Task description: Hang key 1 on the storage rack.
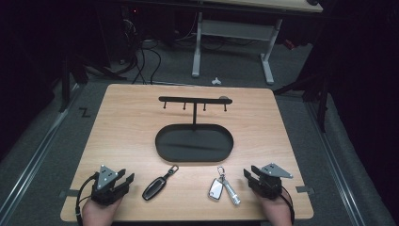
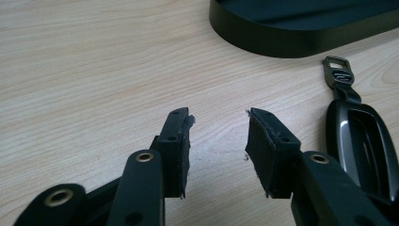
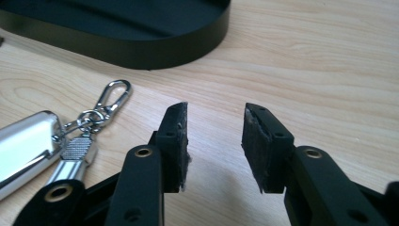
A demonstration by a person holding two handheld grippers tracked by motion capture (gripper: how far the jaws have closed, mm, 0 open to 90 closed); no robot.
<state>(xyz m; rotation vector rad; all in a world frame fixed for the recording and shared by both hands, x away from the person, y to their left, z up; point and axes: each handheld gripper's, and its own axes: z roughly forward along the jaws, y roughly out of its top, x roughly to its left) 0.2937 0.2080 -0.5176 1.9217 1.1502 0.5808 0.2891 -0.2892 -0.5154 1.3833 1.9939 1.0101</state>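
Note:
A black key stand with an oval tray (image 1: 194, 142) and a hook bar (image 1: 195, 100) stands mid-table. In front of it lie a black car key fob (image 1: 157, 185) with a strap, and a silver key bunch (image 1: 221, 188) with a clasp and a small metal torch. My left gripper (image 1: 125, 178) rests at the near left corner, open, with bare wood between its jaws; the black car key fob (image 2: 360, 141) lies just to its right. At the near right, my right gripper (image 1: 249, 173) is open too, empty, with the silver key bunch (image 3: 61, 146) to its left.
The oval tray's rim (image 2: 282, 40) lies ahead of the left gripper, and its rim (image 3: 141, 52) ahead of the right one. Beyond the wooden table (image 1: 122, 122) are a white-legged desk (image 1: 233, 42), cables on grey carpet, and dark surroundings.

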